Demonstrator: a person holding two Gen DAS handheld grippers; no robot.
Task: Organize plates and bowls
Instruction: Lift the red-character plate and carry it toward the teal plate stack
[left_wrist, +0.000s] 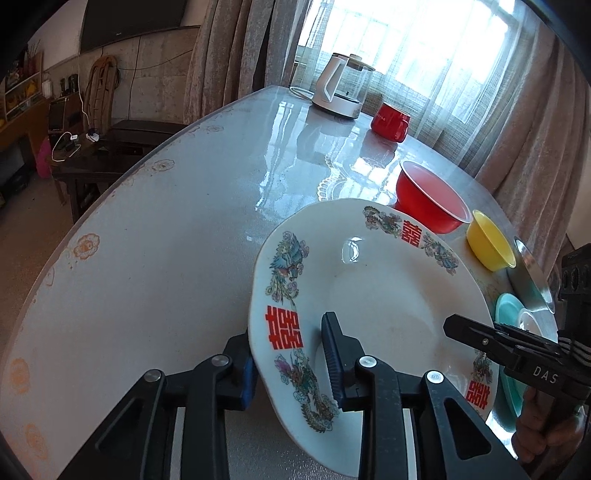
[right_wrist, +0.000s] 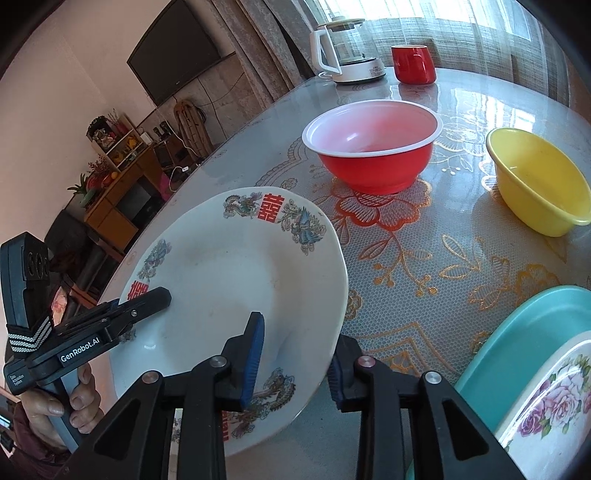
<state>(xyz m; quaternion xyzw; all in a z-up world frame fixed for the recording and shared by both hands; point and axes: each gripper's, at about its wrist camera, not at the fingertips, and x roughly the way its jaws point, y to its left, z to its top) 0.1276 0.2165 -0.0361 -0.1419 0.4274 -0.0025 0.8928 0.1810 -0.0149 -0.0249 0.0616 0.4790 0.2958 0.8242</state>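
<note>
You have the white plate (right_wrist: 236, 280) clamped at opposite rims, left gripper (left_wrist: 288, 365) and right gripper (right_wrist: 295, 362) both narrowed on it, above the table (left_wrist: 155, 236). Beyond it, red bowl (right_wrist: 373, 147) and yellow bowl (right_wrist: 535, 181) sit unstacked; sorting looks barely begun.

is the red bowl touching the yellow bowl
Apart. The right wrist view shows a stretch of patterned tablecloth between the red bowl and the yellow bowl.
</note>
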